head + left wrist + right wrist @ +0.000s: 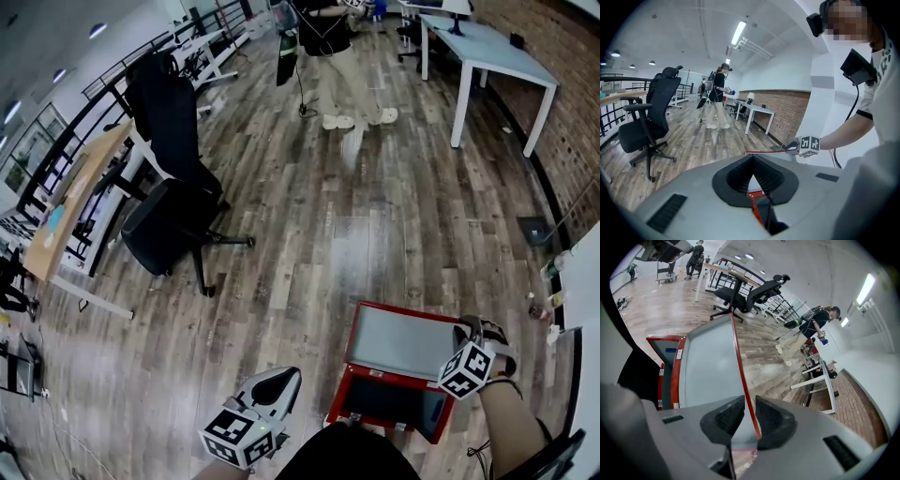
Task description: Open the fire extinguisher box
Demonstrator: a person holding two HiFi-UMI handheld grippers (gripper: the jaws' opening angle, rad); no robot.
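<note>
The right claw [749, 401], lower centre, is narrowly parted, pinching the red-framed grey door [710, 366] of the red metal fire extinguisher box [339, 398] by its edge. The left claw [753, 158] is pressed together, empty.

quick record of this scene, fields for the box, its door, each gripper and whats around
box: red fire extinguisher box, open
door: door swung away from the box, grey inner face showing
right gripper: right gripper shut on the door's red edge
left gripper: left gripper shut, empty, apart from the box on its left
nearby: black office chair; standing person; white table
</note>
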